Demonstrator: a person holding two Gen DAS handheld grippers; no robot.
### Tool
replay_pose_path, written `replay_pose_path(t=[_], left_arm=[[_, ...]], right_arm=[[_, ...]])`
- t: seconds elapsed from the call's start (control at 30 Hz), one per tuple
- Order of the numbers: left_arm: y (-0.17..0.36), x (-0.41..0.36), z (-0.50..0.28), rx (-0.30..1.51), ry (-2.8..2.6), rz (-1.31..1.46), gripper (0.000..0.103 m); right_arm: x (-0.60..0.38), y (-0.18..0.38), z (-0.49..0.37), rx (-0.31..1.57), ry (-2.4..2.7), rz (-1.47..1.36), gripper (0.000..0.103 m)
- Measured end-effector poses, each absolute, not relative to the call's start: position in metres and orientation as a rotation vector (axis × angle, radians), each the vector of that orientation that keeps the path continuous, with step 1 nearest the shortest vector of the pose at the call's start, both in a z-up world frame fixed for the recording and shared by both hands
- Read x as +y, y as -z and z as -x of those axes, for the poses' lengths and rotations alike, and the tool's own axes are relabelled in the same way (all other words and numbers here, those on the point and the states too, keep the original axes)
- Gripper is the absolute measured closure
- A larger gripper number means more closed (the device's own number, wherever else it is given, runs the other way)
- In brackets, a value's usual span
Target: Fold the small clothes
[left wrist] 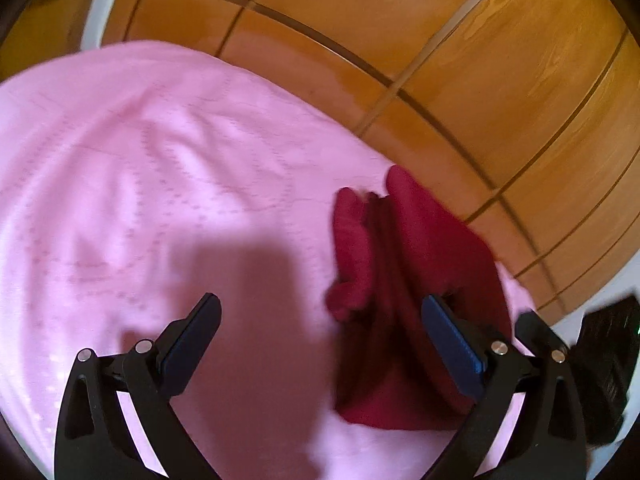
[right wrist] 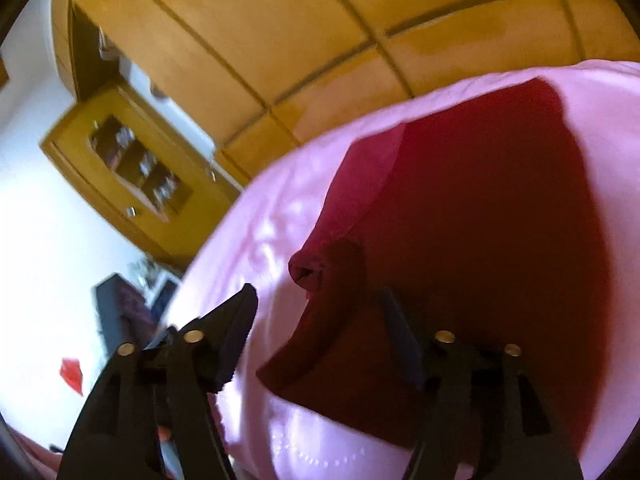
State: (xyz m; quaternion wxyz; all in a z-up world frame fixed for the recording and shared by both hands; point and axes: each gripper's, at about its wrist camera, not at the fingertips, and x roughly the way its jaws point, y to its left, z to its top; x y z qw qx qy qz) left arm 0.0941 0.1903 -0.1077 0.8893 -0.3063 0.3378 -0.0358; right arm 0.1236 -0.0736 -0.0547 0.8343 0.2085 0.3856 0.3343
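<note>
The right gripper (right wrist: 316,332) has its jaws wide apart, with a corner of the dark red garment (right wrist: 460,240) lying between them, but nothing pinched. The left gripper (left wrist: 320,320) is wide open too and holds nothing; the garment lies just by its right finger. The cloth sits bunched on the pink bed cover (left wrist: 140,160), near the edge by the wooden wardrobe (left wrist: 440,40). I think a fold is being set up. Next, each gripper needs to close on an edge.
</note>
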Motion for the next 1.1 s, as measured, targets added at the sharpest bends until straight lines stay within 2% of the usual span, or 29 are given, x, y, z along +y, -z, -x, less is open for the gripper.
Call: replay_pose_path(t=[0.1, 0.17, 0.23, 0.3, 0.4, 0.47, 0.53, 0.57, 0.63, 0.83, 0.97, 1.1], left_arm=[[0.099, 0.183, -0.106, 0.699, 0.152, 0.682, 0.003], [0.095, 0.174, -0.115, 0.729, 0.205, 0.689, 0.003], [0.095, 0.161, -0.126, 0.787, 0.270, 0.692, 0.003], [0.096, 0.148, -0.136, 0.842, 0.305, 0.682, 0.003], [0.100, 0.128, -0.146, 0.896, 0.355, 0.676, 0.004], [0.098, 0.115, -0.148, 0.893, 0.345, 0.628, 0.011], [0.098, 0.104, -0.150, 0.894, 0.308, 0.552, 0.040], [0.099, 0.100, -0.152, 0.908, 0.287, 0.511, 0.050], [0.097, 0.098, -0.154, 0.917, 0.265, 0.466, 0.078], [0.068, 0.131, -0.139, 0.827, 0.302, 0.494, 0.082], [0.102, 0.131, -0.142, 0.902, 0.222, 0.426, 0.082], [0.119, 0.131, -0.137, 0.876, 0.201, 0.380, 0.075]], right_arm=[[-0.111, 0.043, -0.113, 0.743, -0.559, -0.470, 0.021], [-0.143, 0.043, -0.106, 0.716, -0.390, -0.483, 0.018], [-0.167, 0.045, -0.100, 0.709, -0.277, -0.509, 0.017], [-0.181, 0.051, -0.099, 0.726, -0.202, -0.518, 0.012], [-0.189, 0.059, -0.097, 0.762, -0.139, -0.511, 0.012], [-0.185, 0.065, -0.099, 0.784, -0.113, -0.477, 0.011], [-0.178, 0.069, -0.102, 0.793, -0.094, -0.421, 0.009], [-0.172, 0.071, -0.104, 0.796, -0.081, -0.375, 0.009], [-0.160, 0.074, -0.112, 0.814, -0.073, -0.289, 0.009], [-0.142, 0.064, -0.109, 0.802, -0.128, -0.169, 0.009], [-0.112, 0.084, -0.110, 0.867, -0.169, -0.028, 0.004], [-0.114, 0.104, -0.111, 0.884, -0.201, -0.073, 0.004]])
